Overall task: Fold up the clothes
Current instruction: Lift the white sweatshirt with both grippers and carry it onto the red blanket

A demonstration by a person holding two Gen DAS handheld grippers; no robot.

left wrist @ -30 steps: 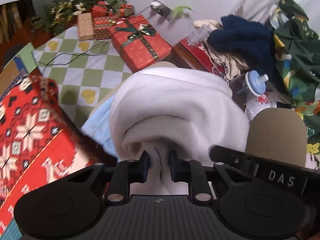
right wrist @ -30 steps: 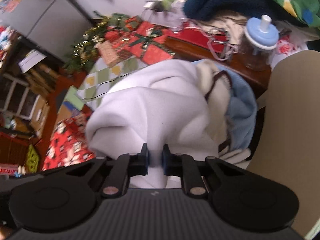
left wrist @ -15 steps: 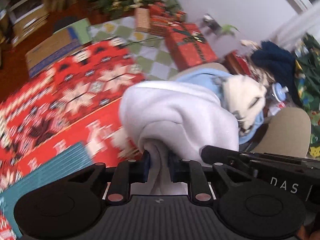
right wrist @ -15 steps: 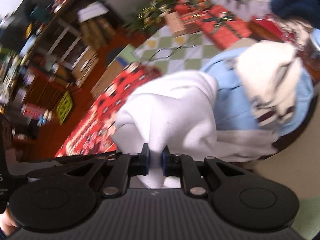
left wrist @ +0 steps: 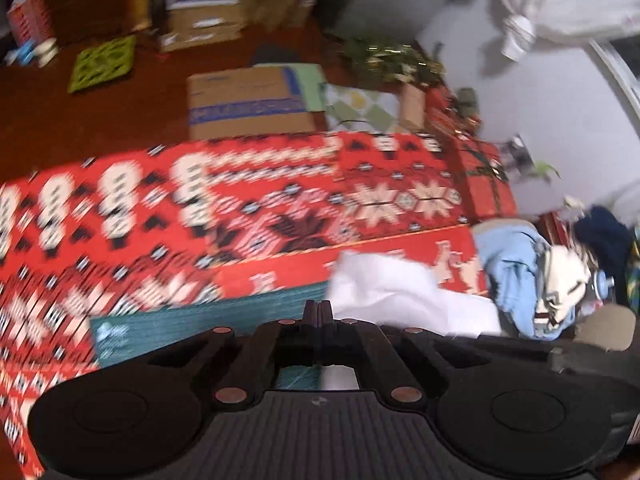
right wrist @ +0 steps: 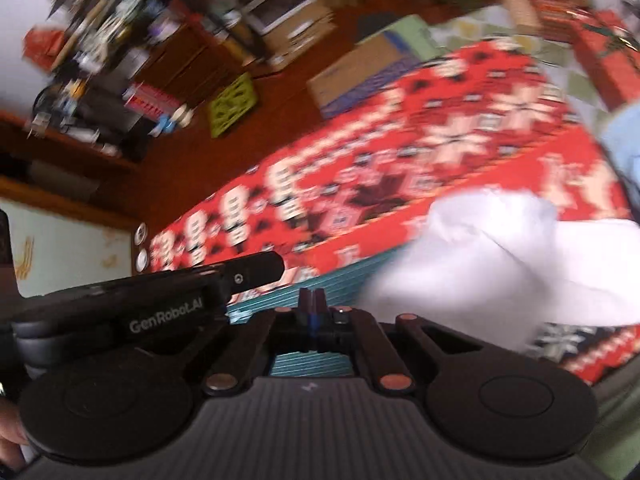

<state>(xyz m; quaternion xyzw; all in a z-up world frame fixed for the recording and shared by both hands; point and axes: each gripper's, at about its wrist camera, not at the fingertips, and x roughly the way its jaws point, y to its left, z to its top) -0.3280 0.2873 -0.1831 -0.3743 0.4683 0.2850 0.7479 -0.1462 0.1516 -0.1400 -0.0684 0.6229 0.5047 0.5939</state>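
Both tongs, left (left wrist: 317, 307) and right (right wrist: 313, 295), have just snapped fully closed with nothing between their pads. The soft white fleece garment (left wrist: 400, 296) lies crumpled just right of them on the red snowflake-patterned woven blanket (left wrist: 280, 200), beside ribbed teal fabric (left wrist: 200, 326).

A white fleece garment (left wrist: 404, 300) is seen crumpled in a loose heap on the red patterned cloth (left wrist: 280, 200), partly over its teal border, with soft folds raised at its upper edge. In the right wrist view the same white garment (right wrist: 500, 264) appears blurred, spread rightward in broad folds. Just beside it, a light blue garment (left wrist: 508, 264) is piled up, and a cream piece with dark stripes (left wrist: 560, 284) is draped over that pile.
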